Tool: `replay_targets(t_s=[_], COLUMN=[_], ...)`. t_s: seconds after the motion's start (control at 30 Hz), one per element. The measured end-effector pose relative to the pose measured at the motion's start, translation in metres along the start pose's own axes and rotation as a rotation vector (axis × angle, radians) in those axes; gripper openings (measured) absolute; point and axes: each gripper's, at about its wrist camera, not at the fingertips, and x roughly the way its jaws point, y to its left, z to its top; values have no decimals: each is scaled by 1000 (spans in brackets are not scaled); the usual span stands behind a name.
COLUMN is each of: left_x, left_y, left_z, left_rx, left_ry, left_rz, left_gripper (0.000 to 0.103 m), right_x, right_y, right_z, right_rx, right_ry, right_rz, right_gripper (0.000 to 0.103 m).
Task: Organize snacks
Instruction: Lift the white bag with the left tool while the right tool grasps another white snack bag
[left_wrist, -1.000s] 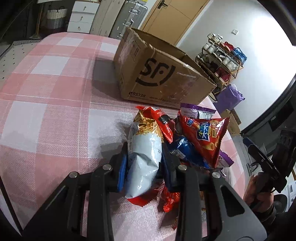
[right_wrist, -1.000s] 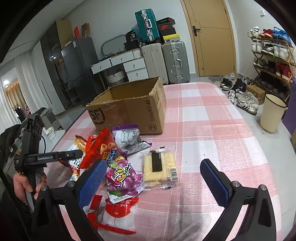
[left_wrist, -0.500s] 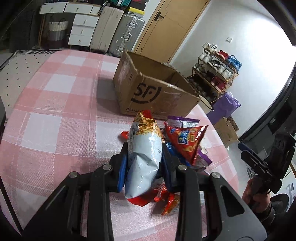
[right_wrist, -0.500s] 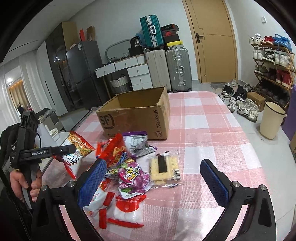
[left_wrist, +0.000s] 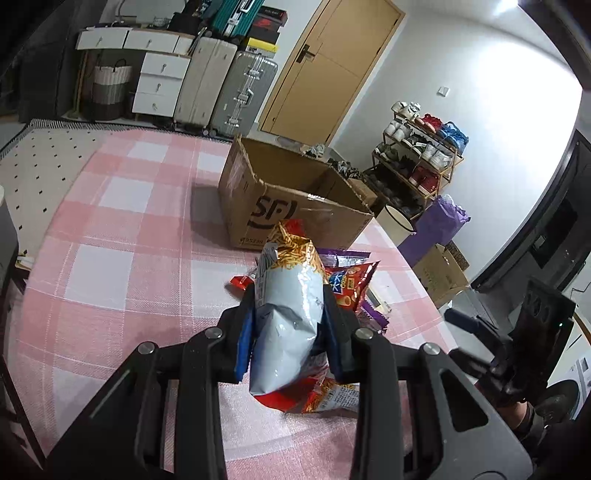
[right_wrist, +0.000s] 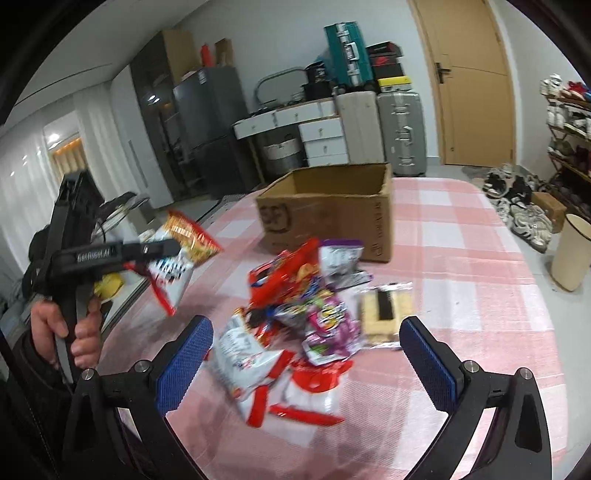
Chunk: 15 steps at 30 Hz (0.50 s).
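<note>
Snacks: the left gripper (left_wrist: 290, 325) jaws clench a chip bag (left_wrist: 291, 317); carry it squarely over the open cardboard box (left_wrist: 295, 199) before letting go. Right gripper (right_wrist: 303, 354) jaws gape, empty.

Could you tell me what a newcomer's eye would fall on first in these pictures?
Probably the silver chip bag clamped in the left gripper, held above the pink checked tablecloth. Next, the bright snack pile in the middle of the table, with the open cardboard box just behind it. The right gripper hangs open over the pile.
</note>
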Motion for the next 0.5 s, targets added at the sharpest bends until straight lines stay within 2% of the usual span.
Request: replay_targets(t_s=[0.37,0.5], left_x=[-44,-47], left_y=[-6,-6], left_z=[-9,-12], left_rx=[1,5], left_ry=[-55,-53], left_rz=[19,20], left_gripper=[29,29], right_x=[37,52], right_y=[44,57], right_z=[-16,-25], right_rx=[-162,-226], right_ry=[133,178], right_rz=[79,81], right_gripper=[103,103])
